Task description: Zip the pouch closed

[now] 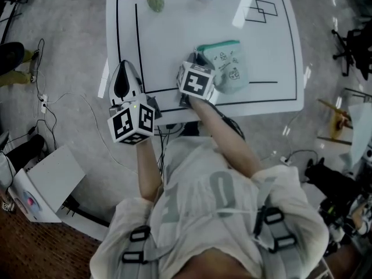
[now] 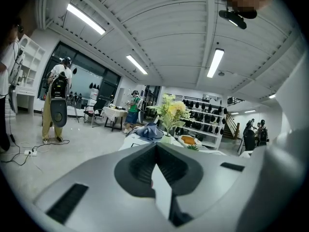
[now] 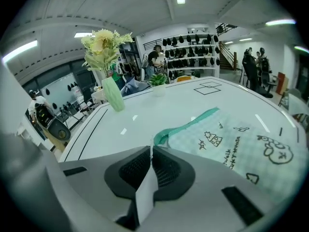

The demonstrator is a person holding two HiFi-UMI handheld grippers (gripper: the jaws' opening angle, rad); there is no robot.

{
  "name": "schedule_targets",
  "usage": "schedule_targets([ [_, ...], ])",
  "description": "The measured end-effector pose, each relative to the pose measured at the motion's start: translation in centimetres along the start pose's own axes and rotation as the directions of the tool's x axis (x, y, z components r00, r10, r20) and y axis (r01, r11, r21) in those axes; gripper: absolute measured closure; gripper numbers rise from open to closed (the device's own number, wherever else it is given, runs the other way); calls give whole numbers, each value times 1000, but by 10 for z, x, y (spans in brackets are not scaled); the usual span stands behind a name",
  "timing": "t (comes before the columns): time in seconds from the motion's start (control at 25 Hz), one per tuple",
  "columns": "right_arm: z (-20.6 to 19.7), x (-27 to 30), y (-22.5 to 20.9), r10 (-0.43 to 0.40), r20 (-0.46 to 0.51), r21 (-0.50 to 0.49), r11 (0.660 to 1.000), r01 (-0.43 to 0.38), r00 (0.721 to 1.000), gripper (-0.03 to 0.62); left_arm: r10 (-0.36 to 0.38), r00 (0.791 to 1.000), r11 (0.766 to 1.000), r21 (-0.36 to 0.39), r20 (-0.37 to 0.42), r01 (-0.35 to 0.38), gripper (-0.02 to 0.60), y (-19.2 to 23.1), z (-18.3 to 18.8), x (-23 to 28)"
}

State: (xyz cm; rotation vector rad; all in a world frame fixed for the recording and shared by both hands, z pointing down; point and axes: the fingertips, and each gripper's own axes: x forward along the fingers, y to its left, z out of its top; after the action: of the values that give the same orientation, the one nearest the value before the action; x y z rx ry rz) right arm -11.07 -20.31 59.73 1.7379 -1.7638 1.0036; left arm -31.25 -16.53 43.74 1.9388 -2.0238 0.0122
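A mint-green checked pouch (image 1: pixel 228 67) with doodle prints lies on the white table (image 1: pixel 174 28) near its front edge. Its teal zipper (image 3: pixel 193 122) runs along the far side. My right gripper (image 1: pixel 195 58) sits at the zipper's left end, mostly hidden under its marker cube in the head view. In the right gripper view, the right gripper (image 3: pixel 150 151) is shut, with its tips at the zipper's end and a thin pull tab between them. My left gripper (image 1: pixel 124 65) hovers over the table's left front corner, apart from the pouch. The left gripper (image 2: pixel 155 151) is shut on nothing.
A pale green vase with yellow flowers (image 3: pixel 112 94) and a small green plant (image 3: pixel 158 79) stand at the table's far edge. Black lines mark the tabletop. Cables and boxes (image 1: pixel 40 185) lie on the floor to the left. People stand in the room behind.
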Motion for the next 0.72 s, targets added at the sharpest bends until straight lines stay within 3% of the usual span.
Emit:
schedule_targets([
  [0.2,14,-8,-6,16,60,-29,999,-15,998,576,-21,1000,1000,-2,10,21,577,-8,1,2],
  [0.4,49,-28,-6,93,147,-33,995,-89,985,577,-42,999,999,-3,26,42,577,-19,6,0],
  [0.6,94,-62,-11,156,281,-129,984,-124,947,577,-68,996,998,21,60,67,577,-32,20,-6],
  [0.72,115,-82,-11,244,335,-200,962,-184,910,577,-84,993,996,36,85,81,577,-44,29,-10],
])
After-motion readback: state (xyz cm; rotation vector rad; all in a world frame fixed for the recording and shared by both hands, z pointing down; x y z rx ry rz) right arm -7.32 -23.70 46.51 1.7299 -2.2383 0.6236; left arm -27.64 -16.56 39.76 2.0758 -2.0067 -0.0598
